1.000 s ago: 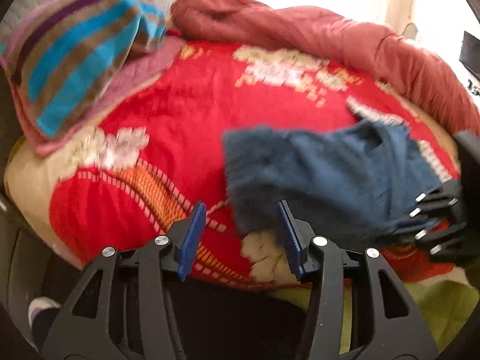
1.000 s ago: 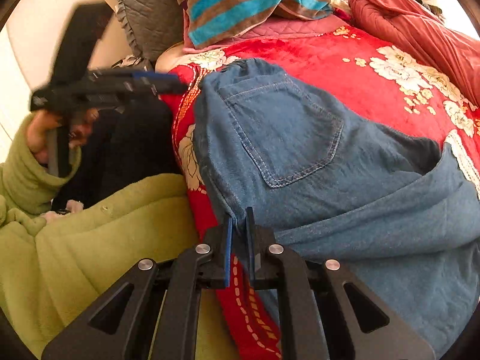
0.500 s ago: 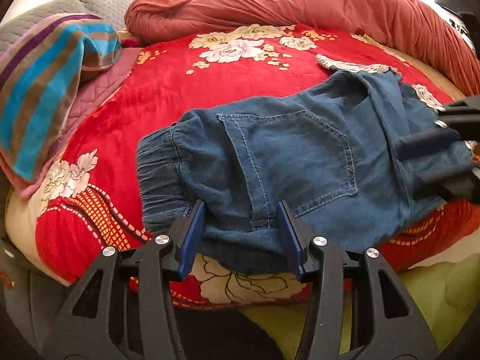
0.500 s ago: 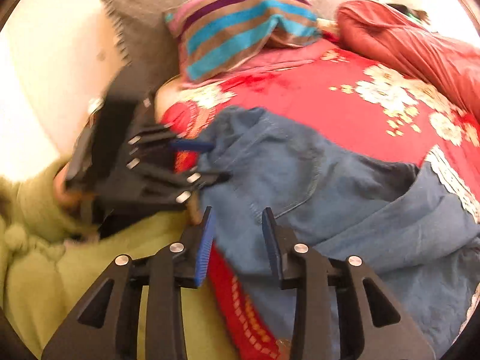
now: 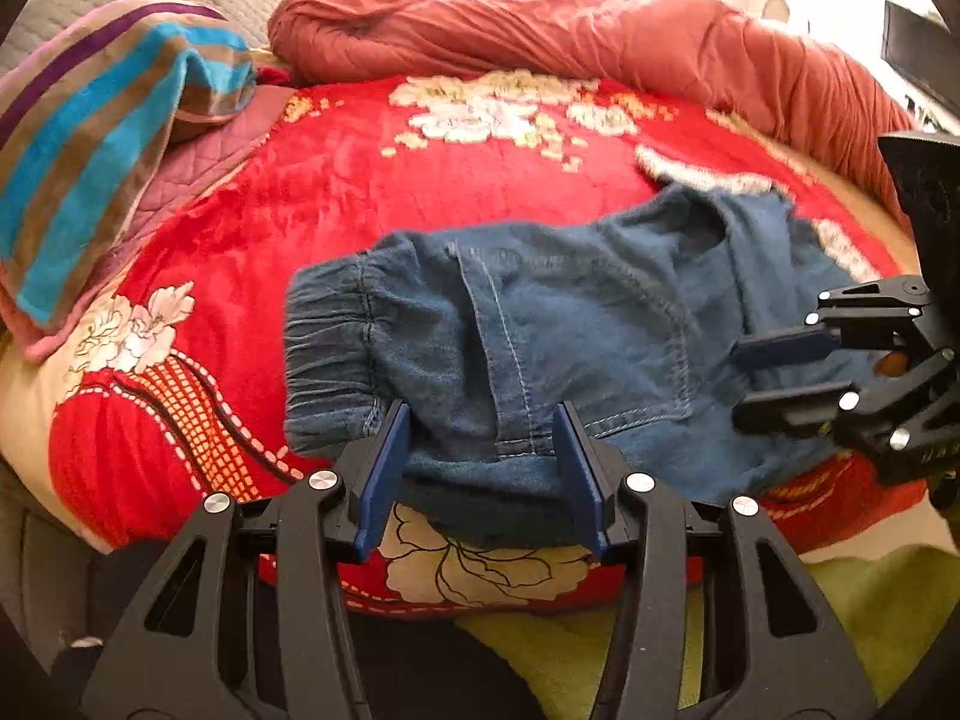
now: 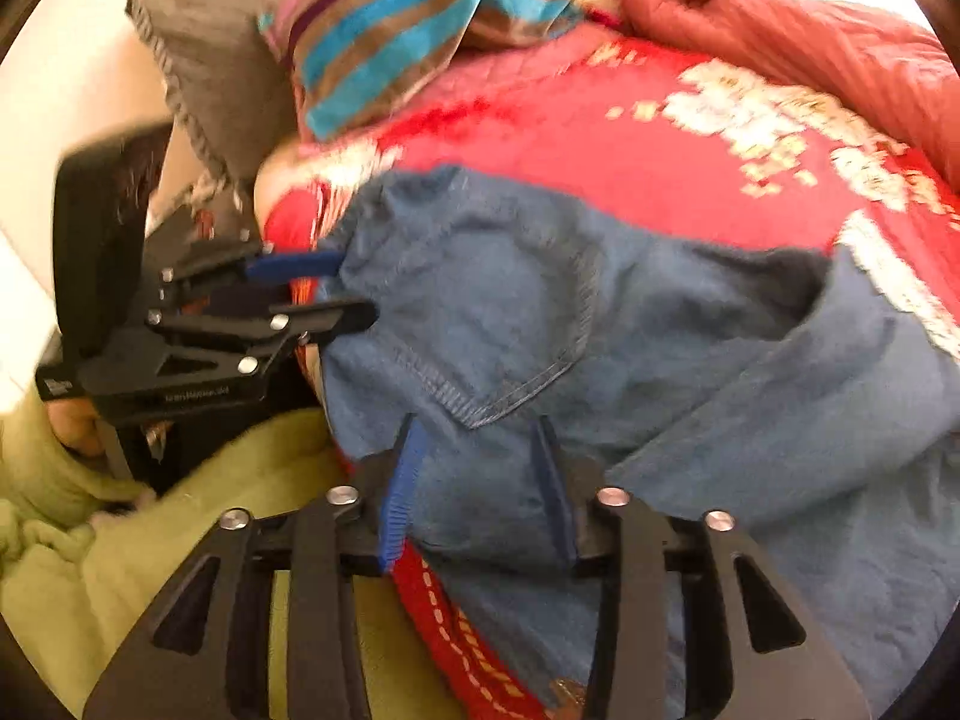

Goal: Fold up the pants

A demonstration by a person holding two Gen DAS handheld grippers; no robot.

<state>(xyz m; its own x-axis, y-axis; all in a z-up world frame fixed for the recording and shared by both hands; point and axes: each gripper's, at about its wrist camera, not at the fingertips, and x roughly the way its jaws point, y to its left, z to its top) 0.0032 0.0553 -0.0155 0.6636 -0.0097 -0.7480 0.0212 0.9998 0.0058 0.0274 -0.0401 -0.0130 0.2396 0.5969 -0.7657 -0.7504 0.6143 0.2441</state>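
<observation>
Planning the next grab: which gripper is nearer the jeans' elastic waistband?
Left. The left gripper sits open right beside the waistband; the right gripper is open farther along the jeans.

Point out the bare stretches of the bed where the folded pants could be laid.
Widest free patch: red floral blanket between the jeans, striped towel and bunched rust-red quilt. A smaller strip lies left of the waistband. The near edge is crowded: left gripper and right gripper both straddle the denim.

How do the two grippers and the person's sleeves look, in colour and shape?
Both the left gripper and the right gripper are black linkage frames with silver rivets and flat blue finger pads. One body carries small white lettering, unreadable. The sleeve is fuzzy light green.
</observation>
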